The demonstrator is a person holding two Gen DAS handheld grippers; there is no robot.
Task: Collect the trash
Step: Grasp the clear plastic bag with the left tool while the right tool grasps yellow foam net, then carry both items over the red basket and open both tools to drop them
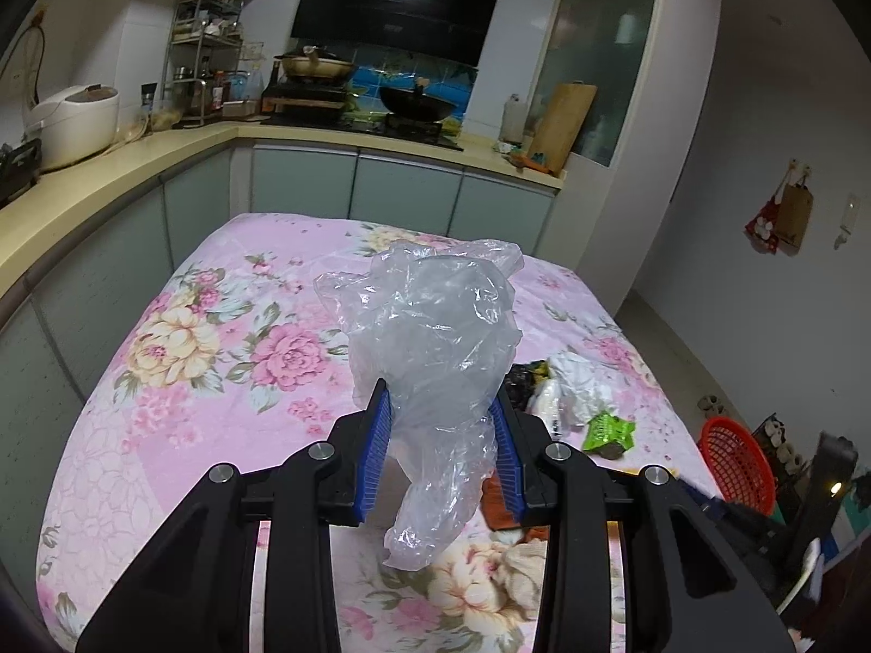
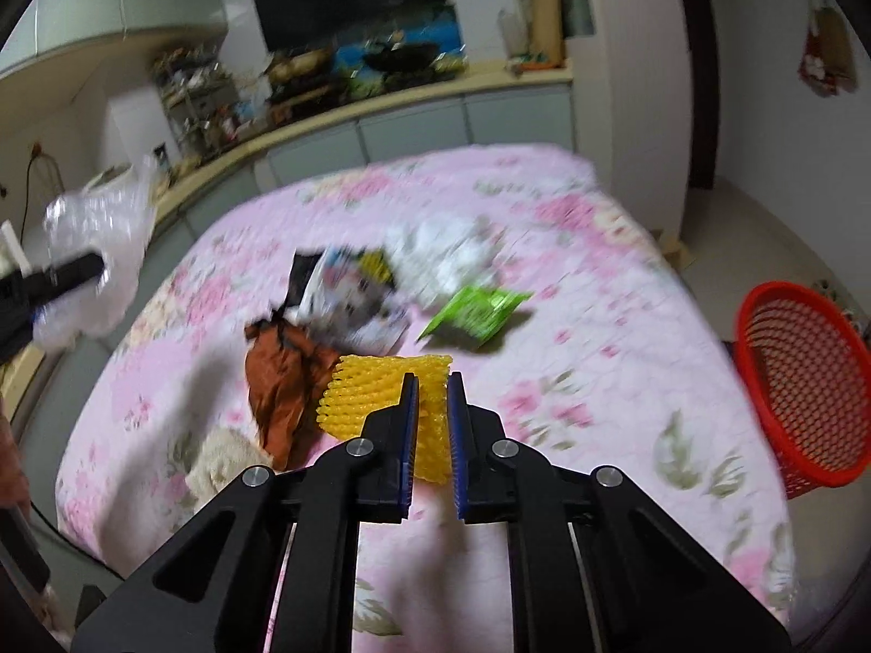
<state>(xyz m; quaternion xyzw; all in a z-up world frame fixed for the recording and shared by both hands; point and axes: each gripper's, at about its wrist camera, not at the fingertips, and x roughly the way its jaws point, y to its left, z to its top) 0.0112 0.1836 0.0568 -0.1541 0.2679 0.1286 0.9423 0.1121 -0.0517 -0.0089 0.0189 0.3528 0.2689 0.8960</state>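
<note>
Trash: left jaws clamp clear bag, right jaws yellow netting, over floral-clothed table.

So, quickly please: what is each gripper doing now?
Left gripper: closed on the clear plastic bag.
Right gripper: closed on the yellow foam net.

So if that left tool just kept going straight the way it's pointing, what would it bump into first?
The left tool already holds a clear plastic bag, so that leads. Beyond it lies bare pink floral tablecloth, then probably the grey cabinet doors under the counter, though depth is hard to judge.
</note>
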